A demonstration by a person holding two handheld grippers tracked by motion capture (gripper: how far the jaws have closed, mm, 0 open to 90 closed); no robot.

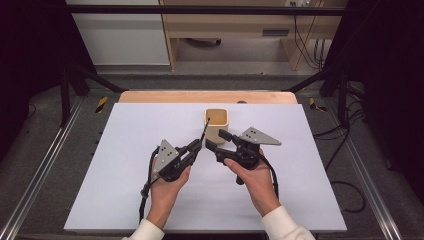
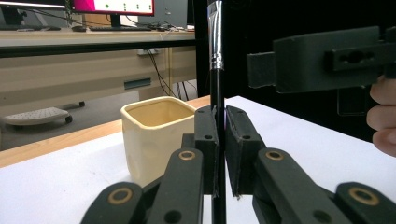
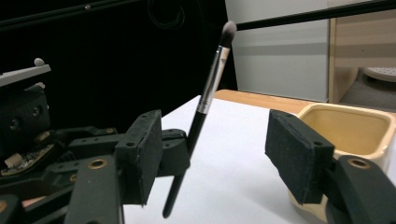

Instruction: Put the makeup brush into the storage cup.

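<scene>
While working over the wide white tabletop [image 1: 125, 190], treat the cream square ceramic cup [image 1: 215, 134], standing at 12 o'clock from both hands, as the target. Looks like the step of carrying the brush to that cup, or passing it across first. Note the left gripper [image 1: 199, 143] at about 7 o'clock from the cup: jaws fully closed, pinching the slim black-handled make-up brush with a silver ferrule [image 1: 204, 132] low on its handle, bristles up and leaning toward the cup's near rim. Note the right gripper [image 1: 216, 141] at about 5 o'clock from the cup: jaws roughly half open, gripping nothing, with the near corner of the cup just beside one pad. For a handover, bring the open pads squarely to either side of the black handle below the ferrule, close firmly, and only then loosen the left grip. For a direct drop, lift the brush clear of the rim, centre the handle end over the opening, lower it, then release. Avoid nudging the cup with the right jaw, and avoid squeezing the bristles [image 3: 229, 29].
</scene>
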